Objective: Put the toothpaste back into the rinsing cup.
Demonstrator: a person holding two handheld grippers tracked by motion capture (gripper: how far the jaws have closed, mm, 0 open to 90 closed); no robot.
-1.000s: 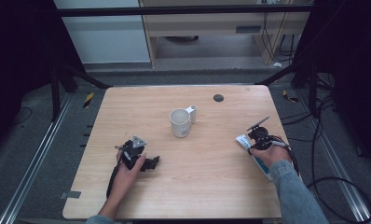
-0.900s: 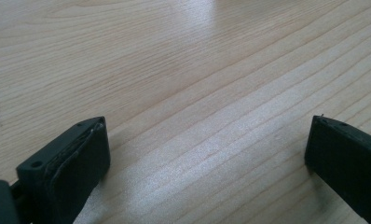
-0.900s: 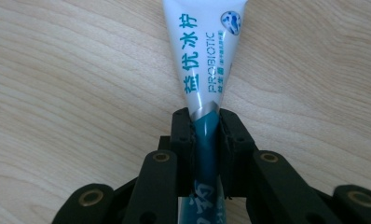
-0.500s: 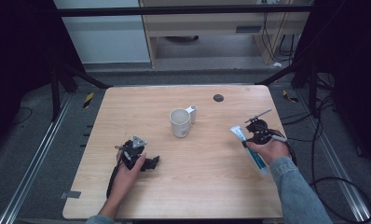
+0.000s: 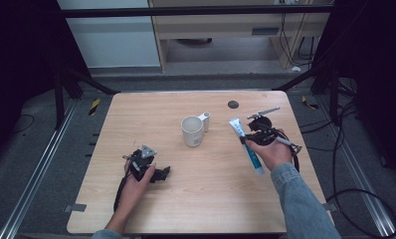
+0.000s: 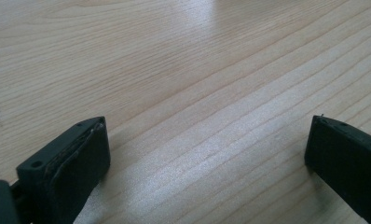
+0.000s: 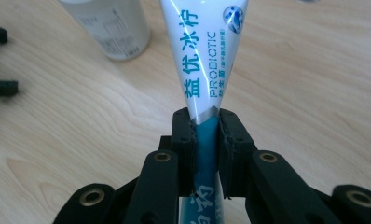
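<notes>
Right gripper view is showing the toothpaste tube (image 7: 207, 70) being pinched by the right gripper (image 7: 207, 135), just right of the mug (image 5: 192, 130). The left gripper (image 6: 207, 154) is resting spread on the surface (image 5: 206, 199), well left of the mug.

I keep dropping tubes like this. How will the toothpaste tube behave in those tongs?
The toothpaste tube looks soft: the right tongs pinch its flat part thin. Its glossy skin may slip. Held near mid-length, it probably sags little and seems light.
</notes>
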